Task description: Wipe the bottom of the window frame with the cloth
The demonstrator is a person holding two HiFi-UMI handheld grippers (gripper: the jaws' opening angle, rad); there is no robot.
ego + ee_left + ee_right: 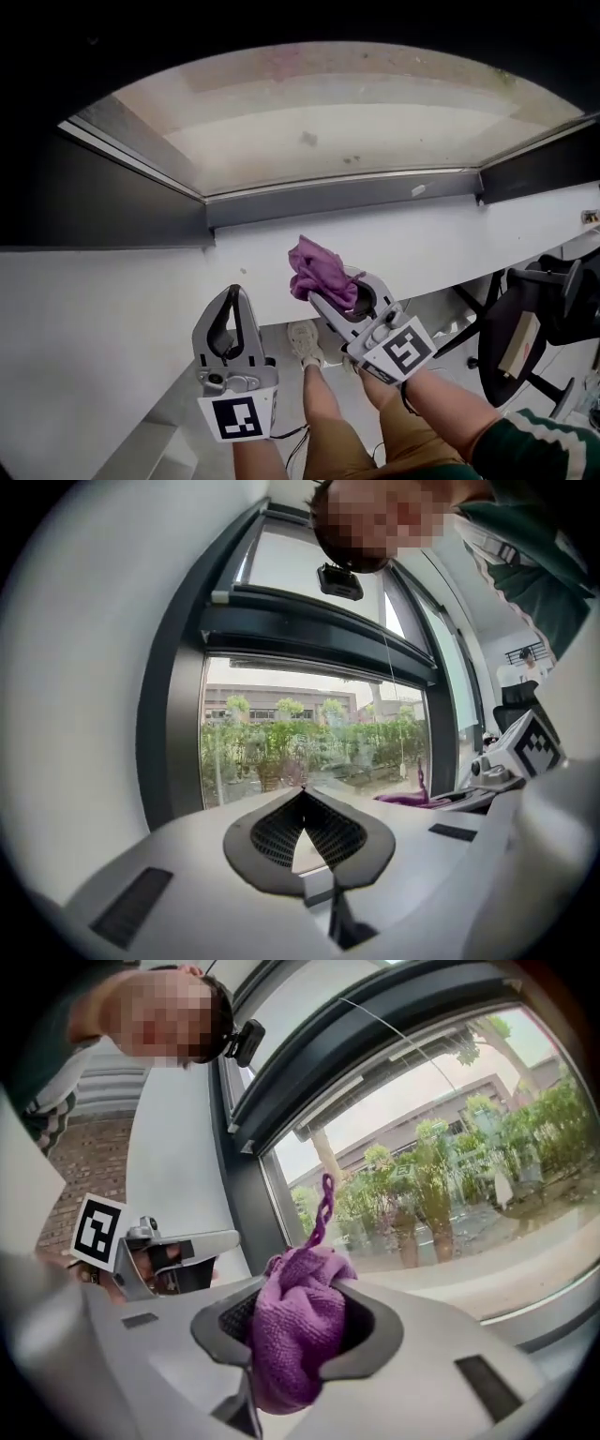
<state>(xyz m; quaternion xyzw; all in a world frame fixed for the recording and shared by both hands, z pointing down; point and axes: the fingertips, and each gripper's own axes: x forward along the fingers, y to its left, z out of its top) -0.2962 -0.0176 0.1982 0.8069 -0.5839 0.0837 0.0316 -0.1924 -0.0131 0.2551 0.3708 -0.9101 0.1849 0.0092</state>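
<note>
The right gripper [343, 287] is clamping a bunched purple cloth [317, 265] between its jaws, with the loose end standing up past the tips (a twisted strand is showing in the right gripper view). The cloth is sitting over the white sill [131, 281], near the bottom rail of the window frame [342, 195] and apart from it. The left gripper [232, 294] is hanging beside it, jaws meeting tip to tip and holding nothing.
</note>
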